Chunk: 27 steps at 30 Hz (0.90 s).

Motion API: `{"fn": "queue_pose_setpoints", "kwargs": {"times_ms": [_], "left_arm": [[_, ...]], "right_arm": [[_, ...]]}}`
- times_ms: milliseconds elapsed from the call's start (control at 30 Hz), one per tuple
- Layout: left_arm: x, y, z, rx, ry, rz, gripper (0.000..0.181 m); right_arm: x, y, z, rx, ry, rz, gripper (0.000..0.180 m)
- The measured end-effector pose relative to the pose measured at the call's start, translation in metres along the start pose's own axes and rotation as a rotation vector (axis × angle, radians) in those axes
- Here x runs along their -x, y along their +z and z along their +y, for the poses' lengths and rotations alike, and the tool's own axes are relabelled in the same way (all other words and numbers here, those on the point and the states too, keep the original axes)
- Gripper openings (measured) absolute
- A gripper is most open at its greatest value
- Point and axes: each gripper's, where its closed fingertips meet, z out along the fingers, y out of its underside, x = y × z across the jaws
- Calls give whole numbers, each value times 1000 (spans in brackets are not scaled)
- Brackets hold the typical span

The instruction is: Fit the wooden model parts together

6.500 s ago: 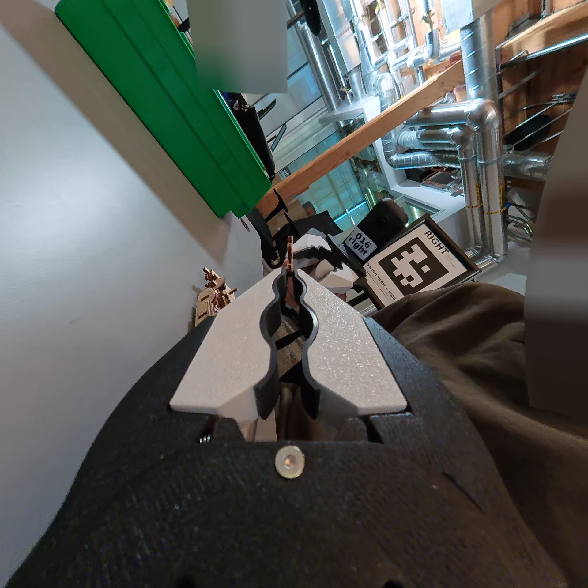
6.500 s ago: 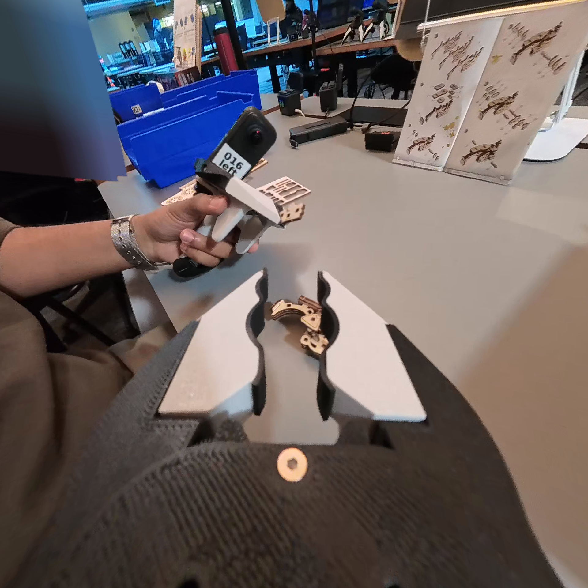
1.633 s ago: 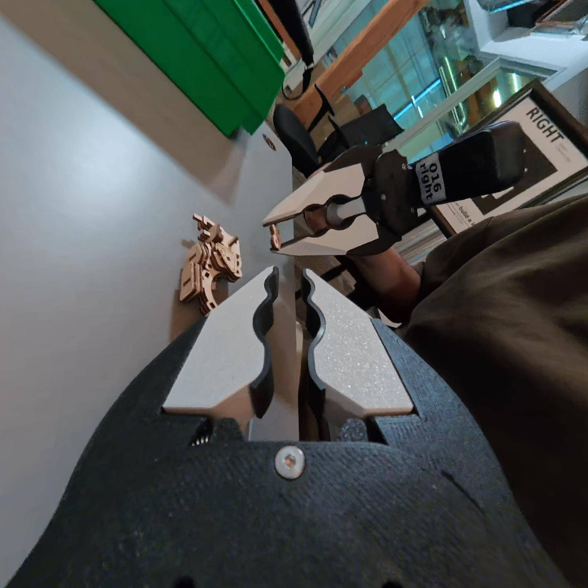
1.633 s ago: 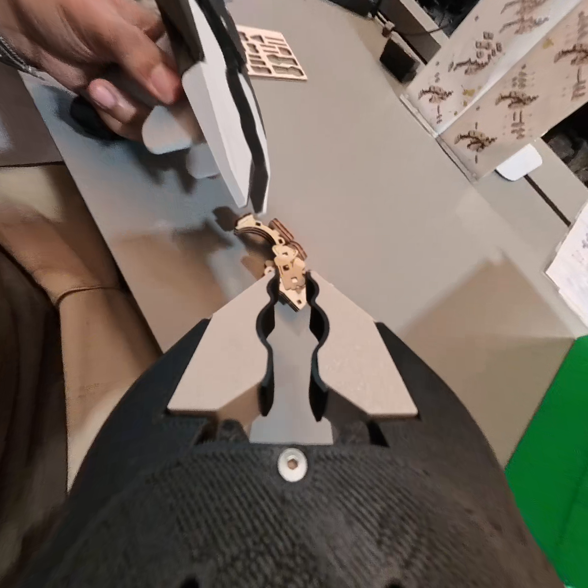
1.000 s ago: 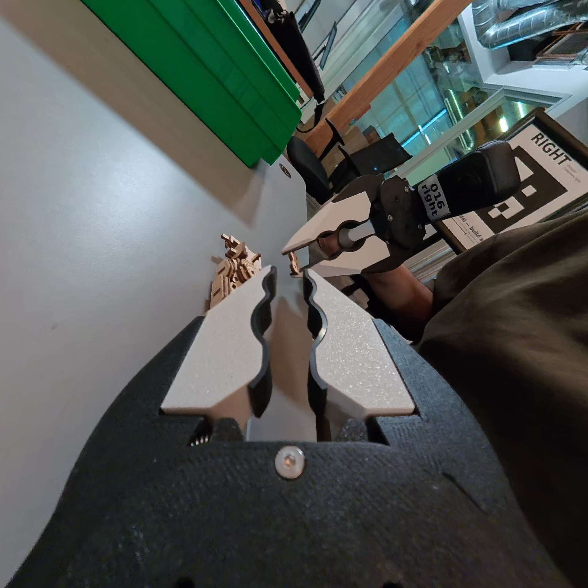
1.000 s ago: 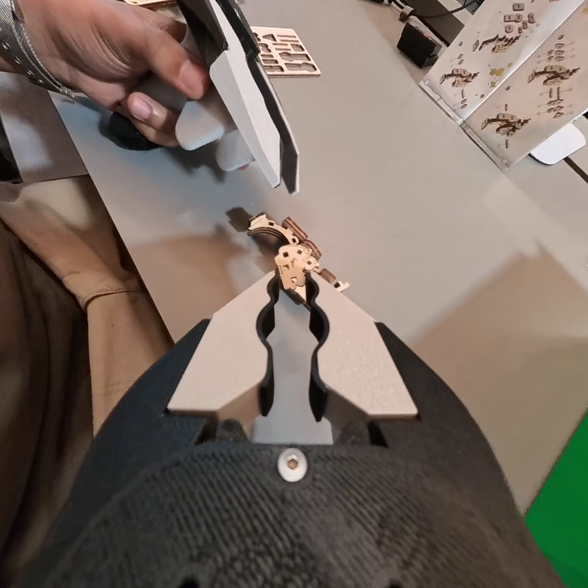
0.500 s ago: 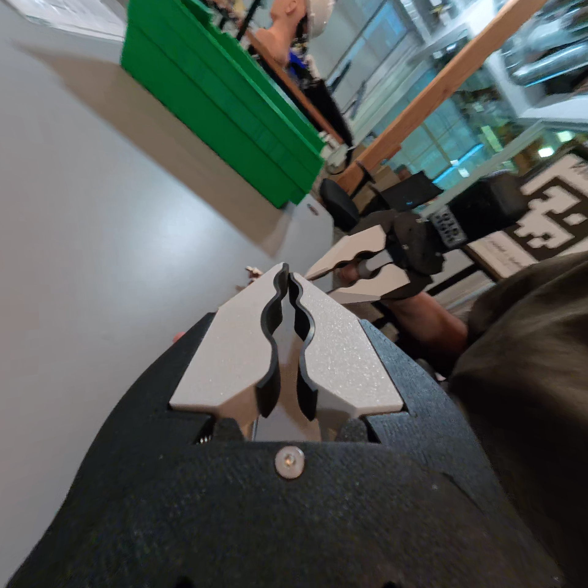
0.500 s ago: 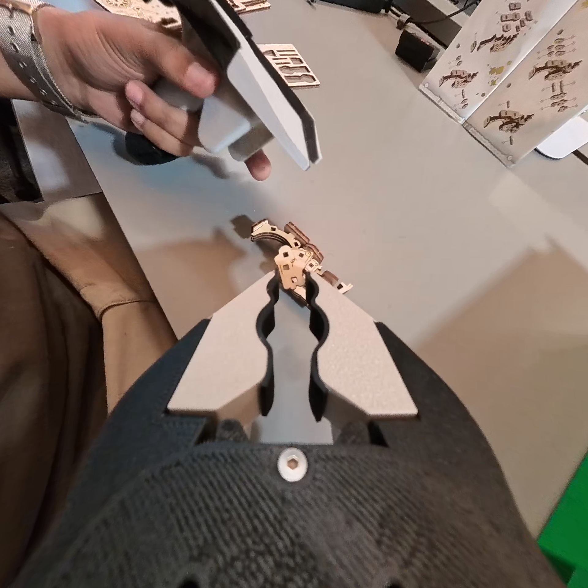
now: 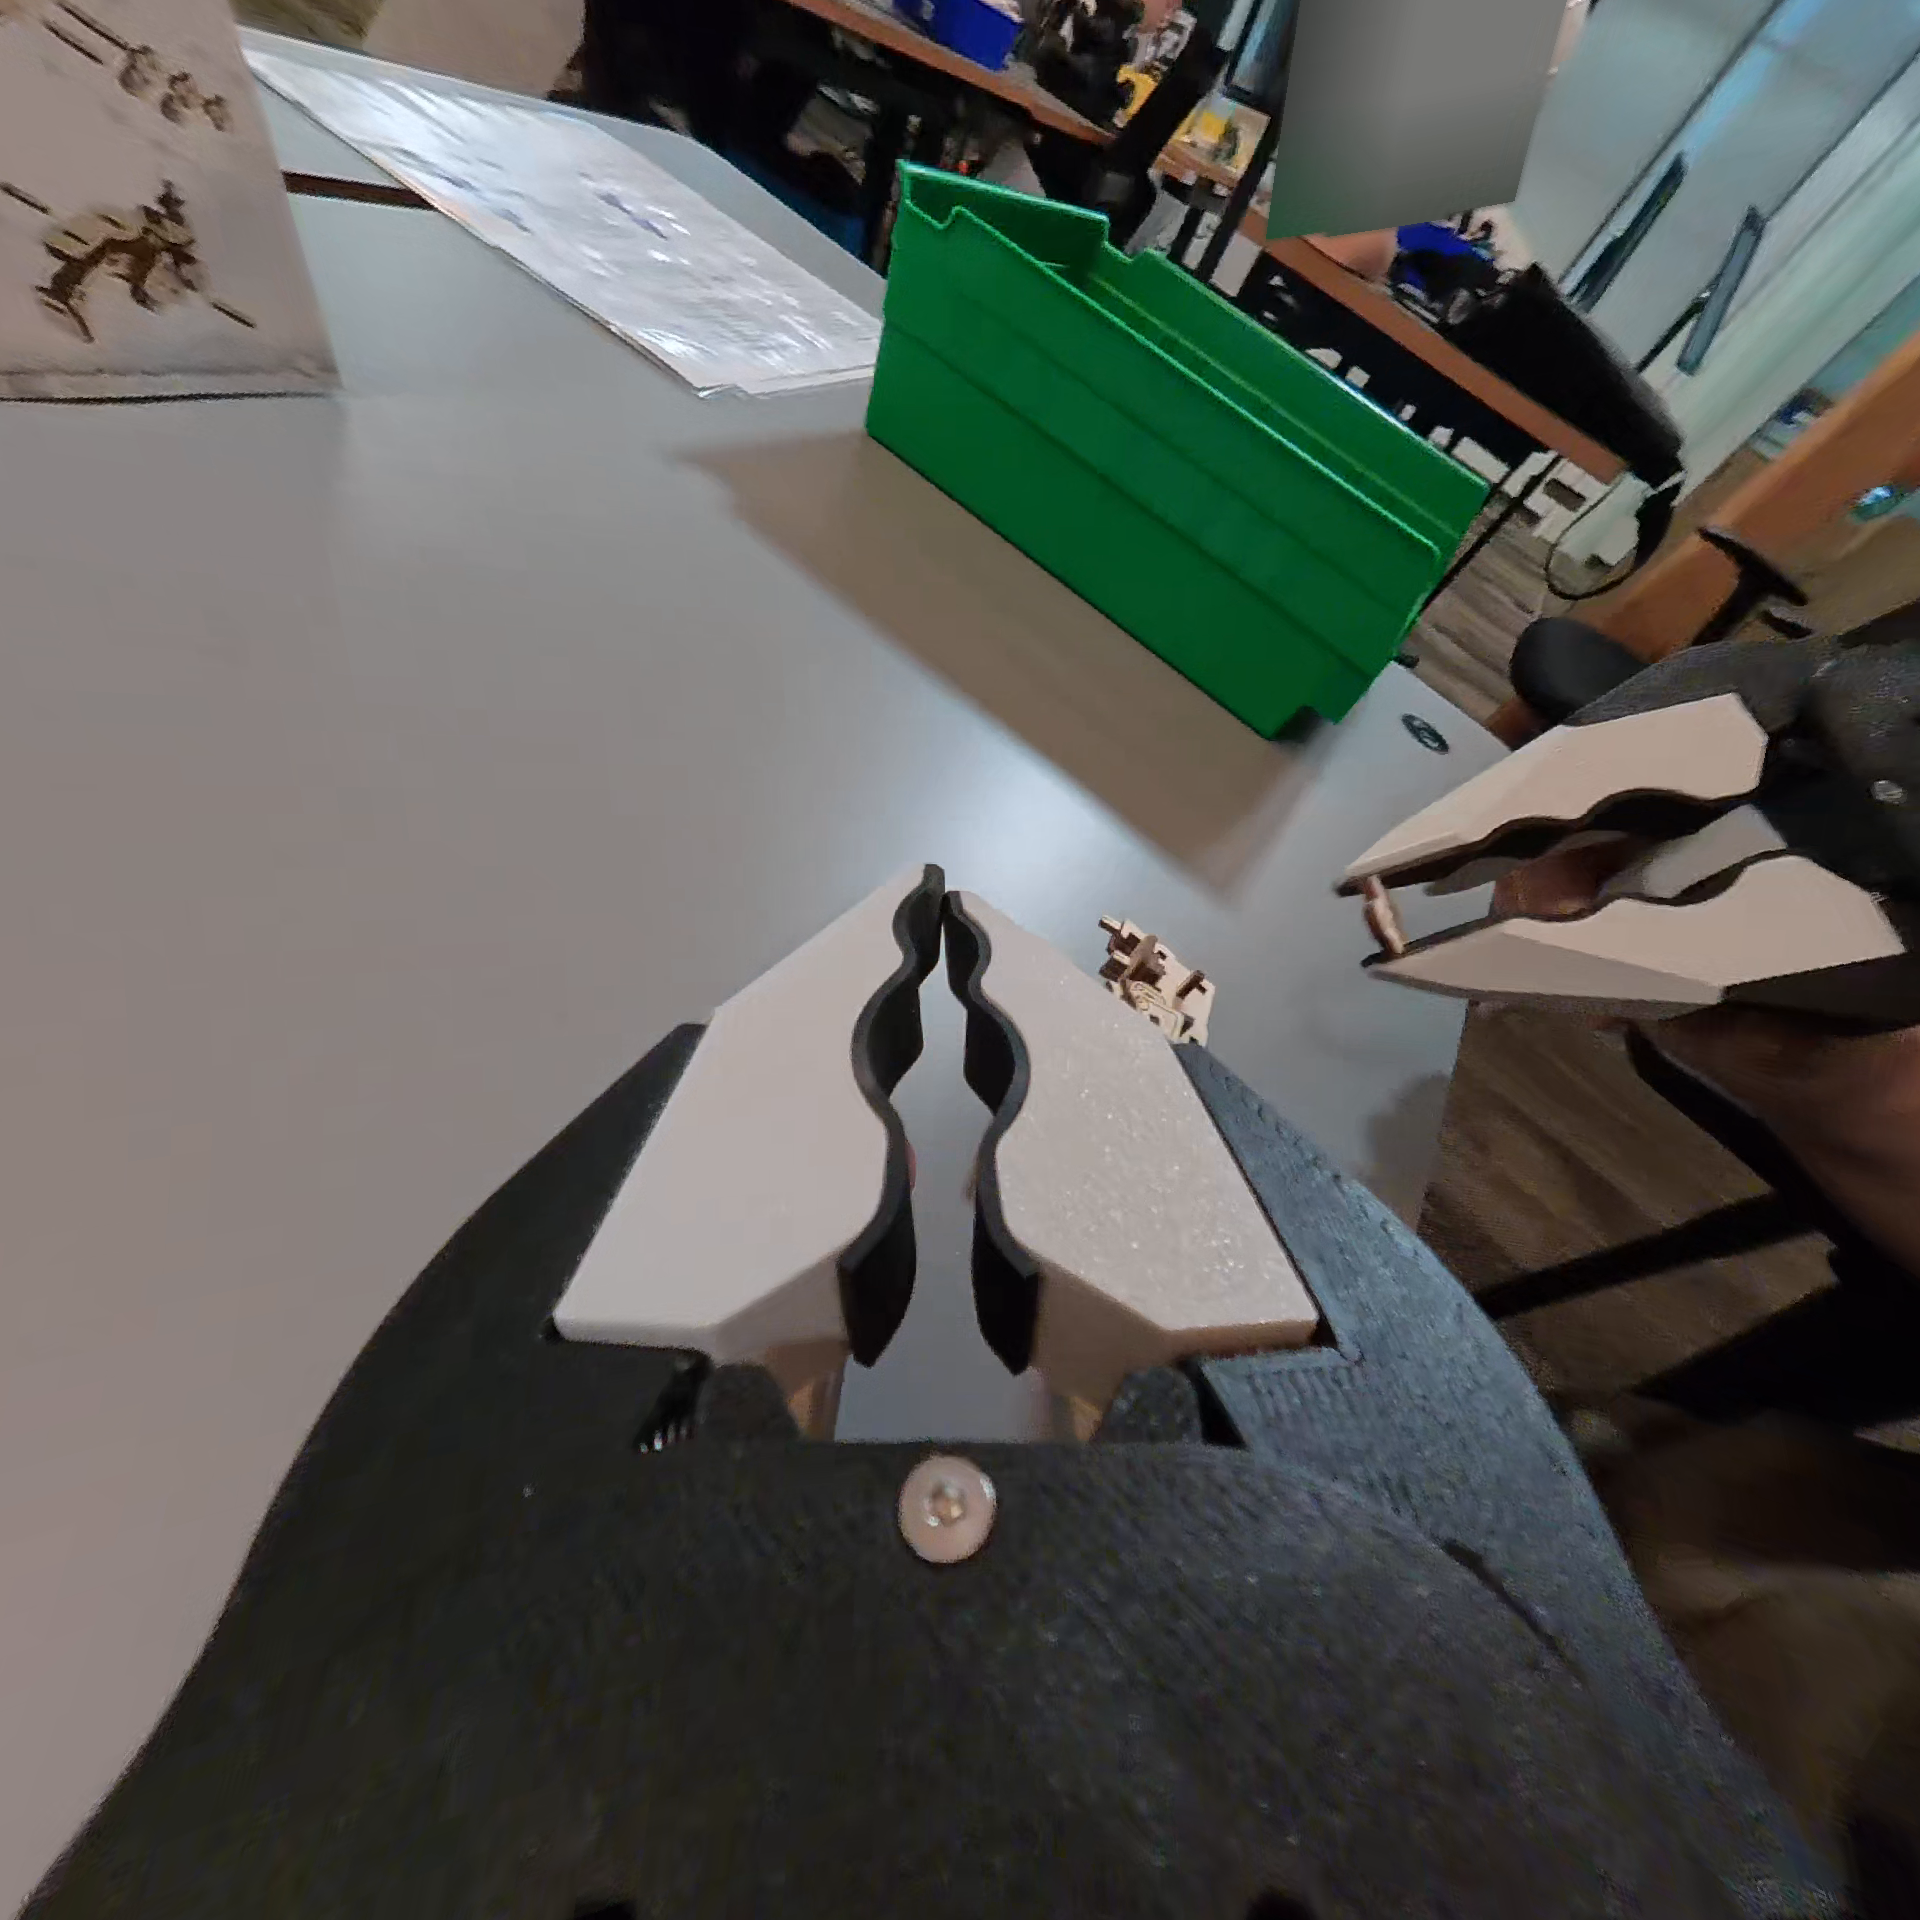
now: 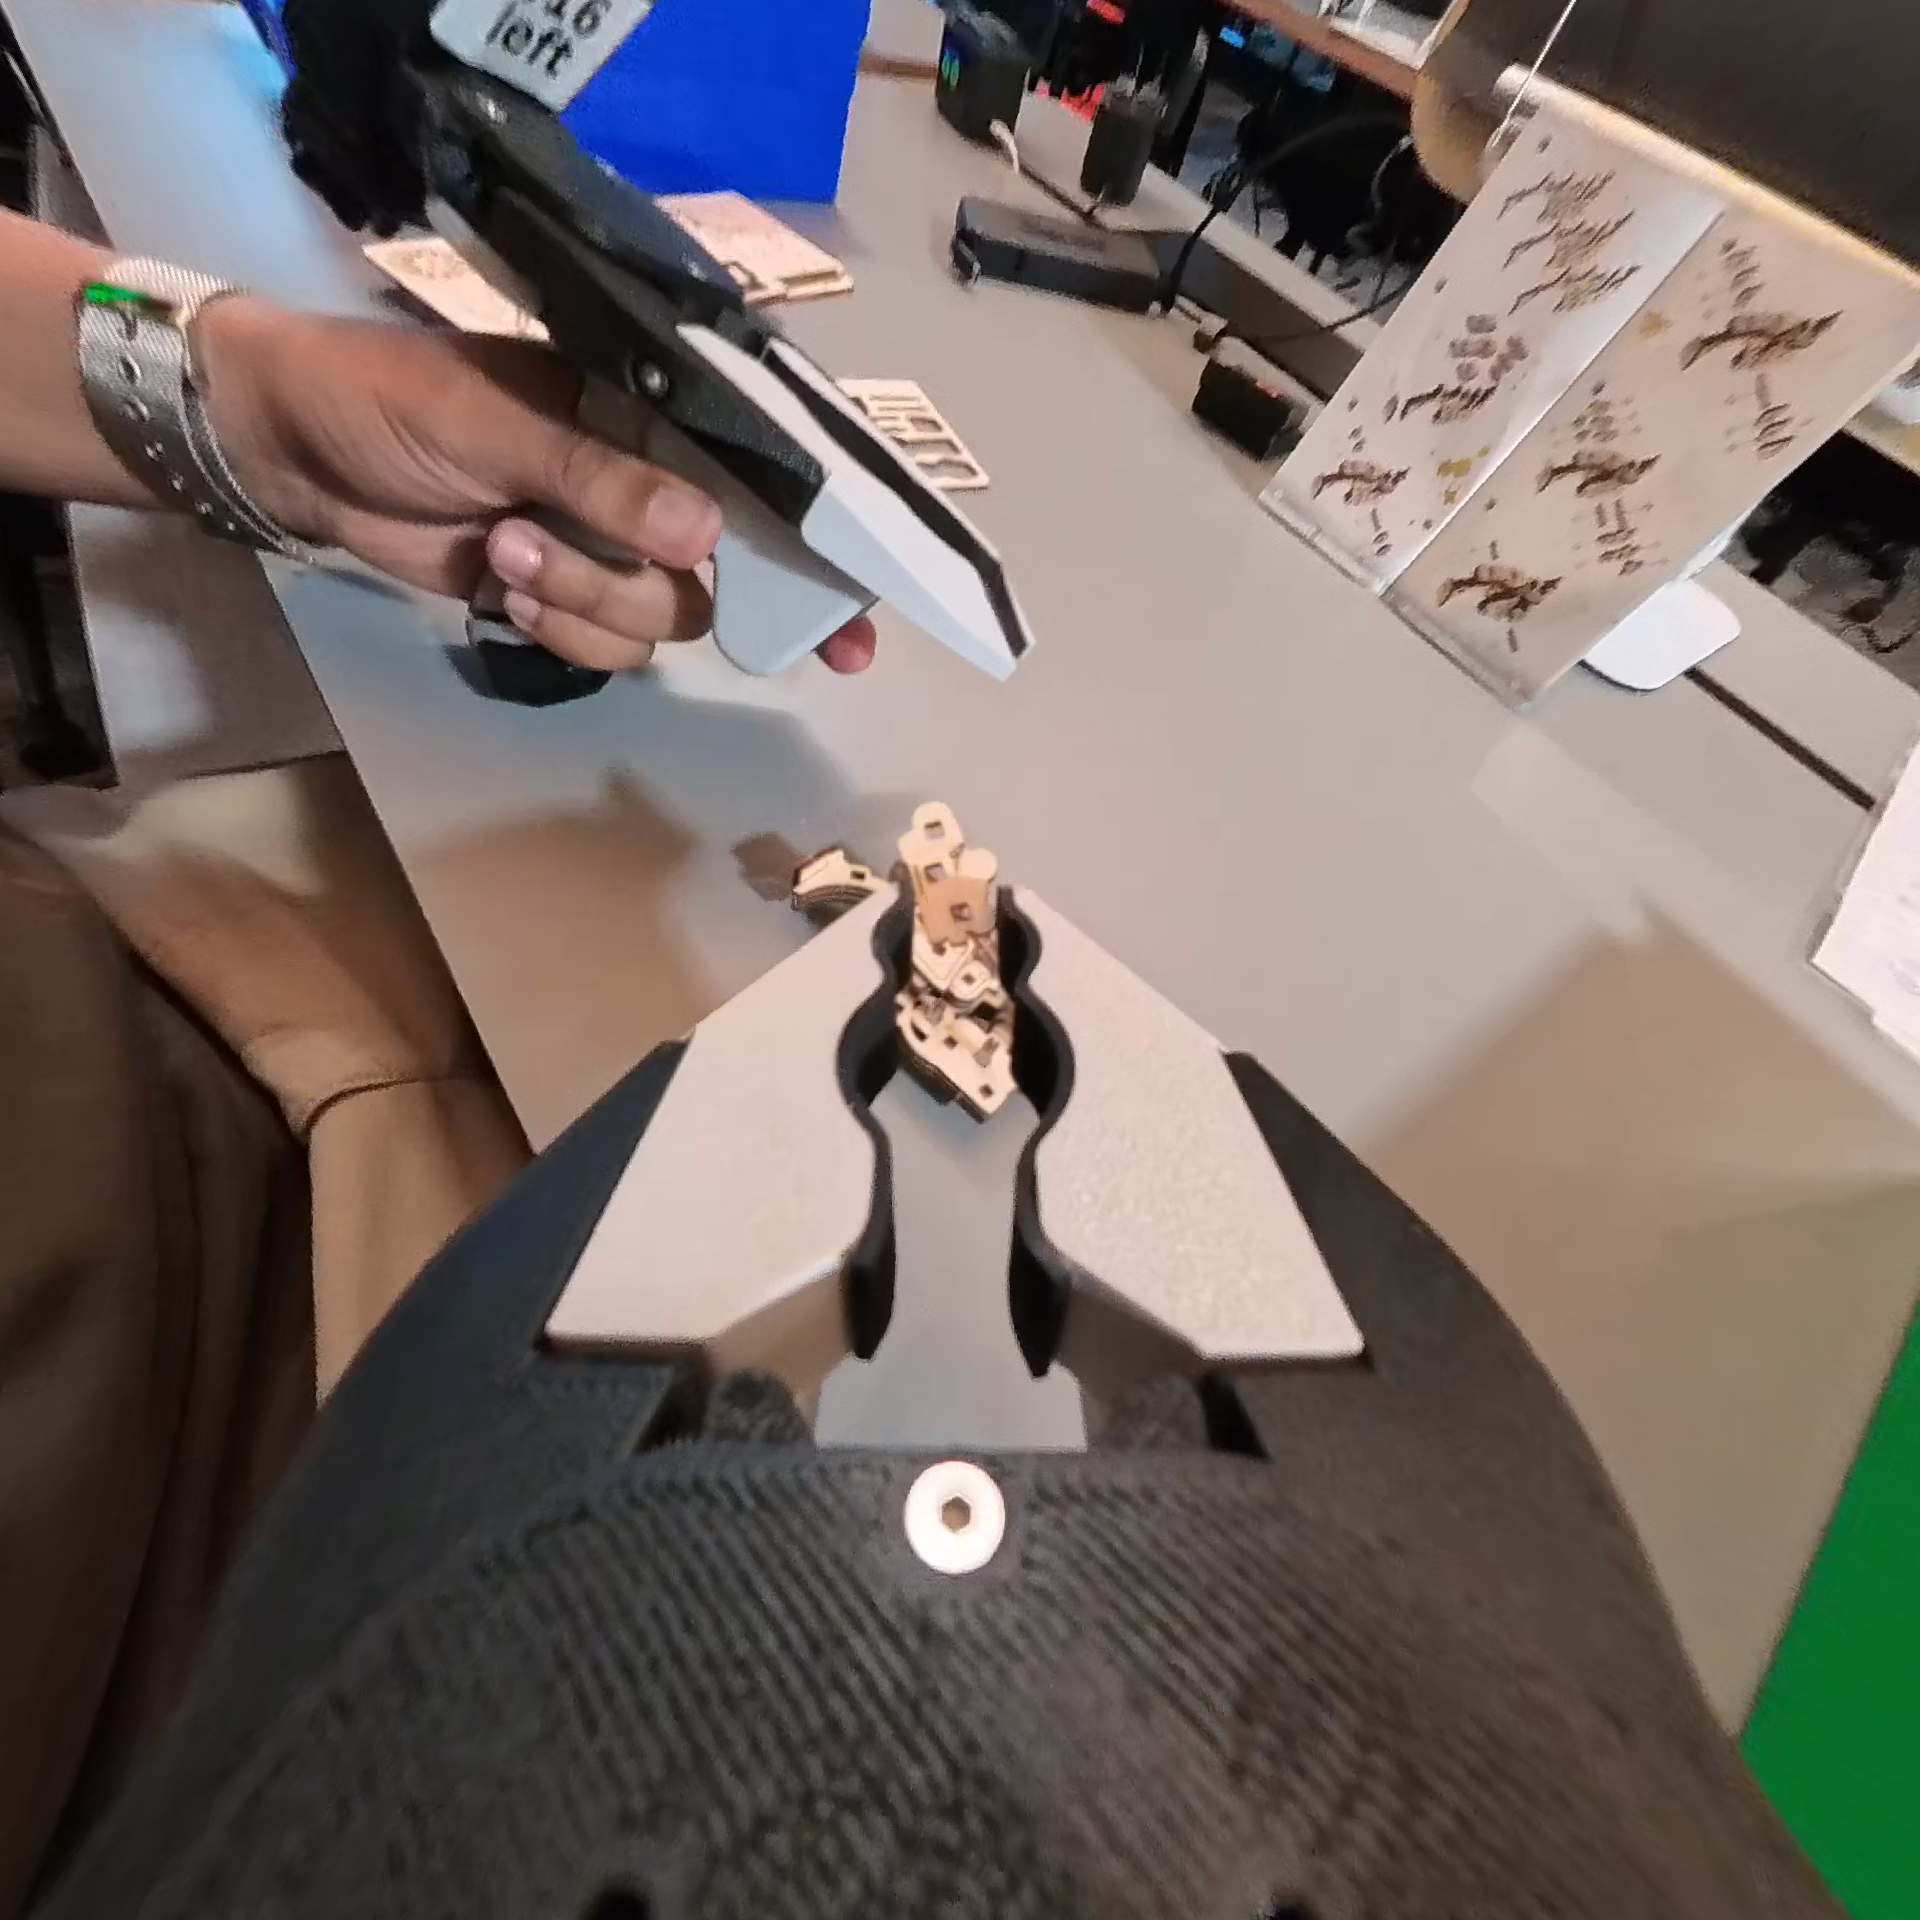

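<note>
A small assembled wooden model [image 9: 1153, 982] lies on the grey table [image 9: 416, 727] near its front edge. In the right wrist view it [image 10: 956, 1039] shows between my right fingers, with its curved end [image 10: 831, 883] sticking out to the left. My right gripper [image 10: 951, 914] is shut on a small flat wooden piece [image 10: 940, 868] and holds it just above the model. In the left wrist view the right gripper [image 9: 1371, 925] grips that piece [image 9: 1380, 925] at its tips. My left gripper [image 9: 940, 904] is shut and empty, left of the model; the right wrist view shows it [image 10: 1013, 649] raised above the table.
A green bin [image 9: 1143, 468] stands at the back right. A clear stand with instruction sheets [image 10: 1558, 395] is at the far side, with papers [image 9: 623, 239] beyond. Wooden part sheets [image 10: 914, 436], a blue bin [image 10: 727, 94] and black devices [image 10: 1060, 249] lie at the far left. Some 9 centimeters of space lies between my two pairs of fingers.
My left gripper let go of a wooden piece, then shut empty and swung up and away from the model. My right gripper took a piece and moved it down over the model.
</note>
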Motion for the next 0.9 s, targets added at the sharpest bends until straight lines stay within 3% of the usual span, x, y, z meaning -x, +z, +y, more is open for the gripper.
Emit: {"fn": "queue_pose_setpoints", "kwargs": {"times_ms": [200,333,467,667,900], "left_arm": [[-5,-3,2,44,-109,51,0],[-6,-4,3,57,-77,45,2],[-12,-2,5,54,-39,62,12],[-30,-3,-2,-2,3,174,46],[-32,14,-1,34,36,198,53]], "right_arm": [[-8,-4,-4,-40,69,10,14],[-11,-6,-5,-55,104,15,14],[-13,-6,-4,-59,130,13,14],[-13,-11,2,-43,139,34,15],[-18,-28,10,-38,180,81,14]]}}
